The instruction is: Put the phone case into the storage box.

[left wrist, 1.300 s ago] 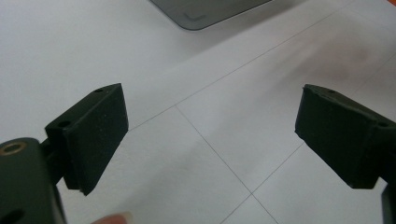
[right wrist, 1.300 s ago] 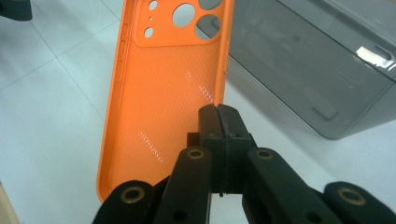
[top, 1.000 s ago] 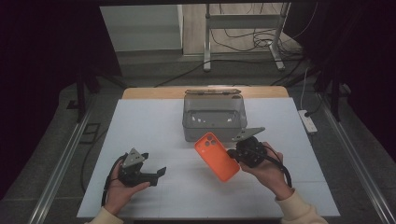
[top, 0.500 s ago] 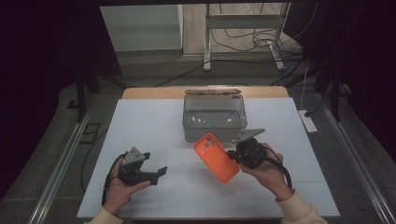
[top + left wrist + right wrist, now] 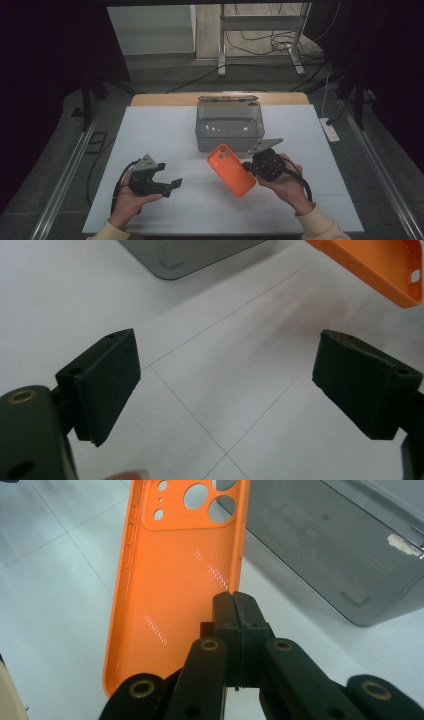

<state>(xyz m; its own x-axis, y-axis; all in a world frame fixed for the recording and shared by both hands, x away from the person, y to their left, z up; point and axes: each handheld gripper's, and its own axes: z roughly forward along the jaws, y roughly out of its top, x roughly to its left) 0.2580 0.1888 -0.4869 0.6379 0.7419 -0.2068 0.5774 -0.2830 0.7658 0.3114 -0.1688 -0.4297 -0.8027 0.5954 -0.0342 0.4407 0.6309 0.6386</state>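
One orange phone case point(image 5: 175, 580), camera cutouts; right jaws clamp edge, left jaws apart.

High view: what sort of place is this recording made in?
Probably a lab or recording workspace, not a home: a white-topped table between metal floor rails, loose cables round a metal stand behind, a white power strip on the floor, dark surroundings.

The right gripper point(image 5: 256, 167) clamps the edge of an orange phone case point(image 5: 231, 169), held tilted just in front of the grey box point(image 5: 229, 125). The left gripper point(image 5: 167, 182) hangs over the white table point(image 5: 150, 135), jaws parted and holding nothing.
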